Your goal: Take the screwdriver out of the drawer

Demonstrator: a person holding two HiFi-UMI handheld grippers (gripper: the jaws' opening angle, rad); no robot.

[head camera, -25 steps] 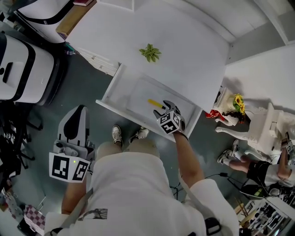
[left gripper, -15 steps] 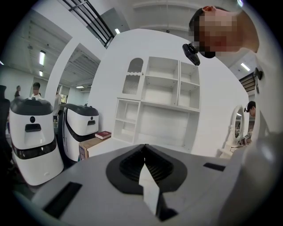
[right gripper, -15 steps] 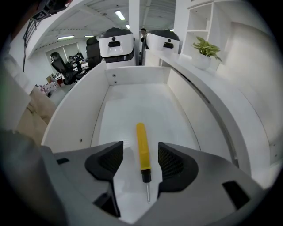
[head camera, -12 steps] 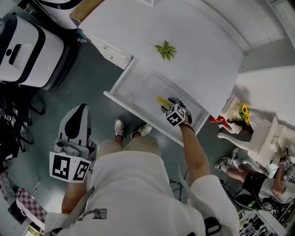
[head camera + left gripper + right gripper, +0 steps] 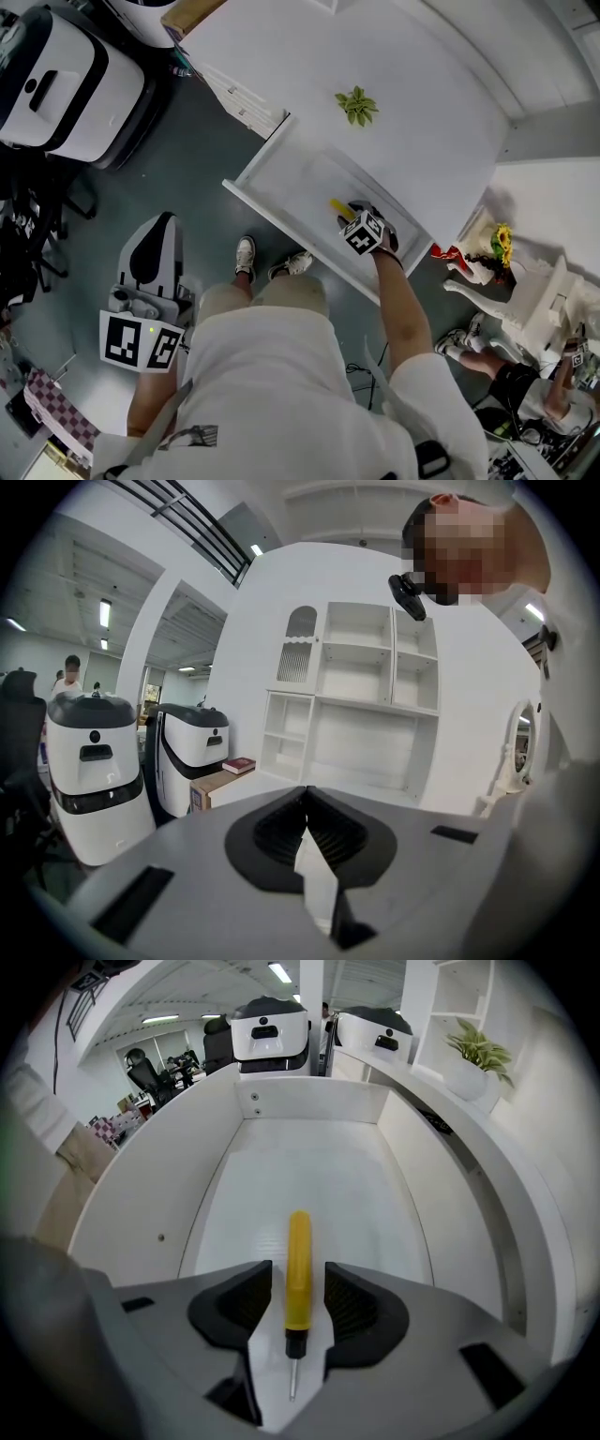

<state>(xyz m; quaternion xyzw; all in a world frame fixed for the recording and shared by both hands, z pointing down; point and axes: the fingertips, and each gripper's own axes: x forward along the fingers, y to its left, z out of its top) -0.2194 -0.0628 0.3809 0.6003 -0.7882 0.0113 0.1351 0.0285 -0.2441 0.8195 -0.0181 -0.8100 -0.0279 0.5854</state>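
The white drawer [image 5: 272, 192] stands pulled out from the cabinet. A screwdriver [image 5: 337, 206] with a yellow handle lies flat on its floor. My right gripper [image 5: 352, 213] points steeply down into the drawer over it. In the right gripper view the yellow handle [image 5: 299, 1241] lies between the two jaws of the right gripper [image 5: 298, 1277], with a thin gap on each side. The jaws are closing and the pads [image 5: 246, 1299] do not touch it. My left gripper [image 5: 161, 225] hangs low at the left, away from the drawer. It is the left gripper [image 5: 306, 797] whose jaws meet with nothing between them.
A small green plant [image 5: 357, 105] sits on the white cabinet top [image 5: 422, 103] behind the drawer. White and black machines [image 5: 66, 84] stand at the upper left. A white stand with a sunflower [image 5: 502, 242] and another person [image 5: 525, 384] are at the right.
My right gripper has sunk into the drawer and now straddles the screwdriver's handle. The left gripper keeps its place at the lower left.
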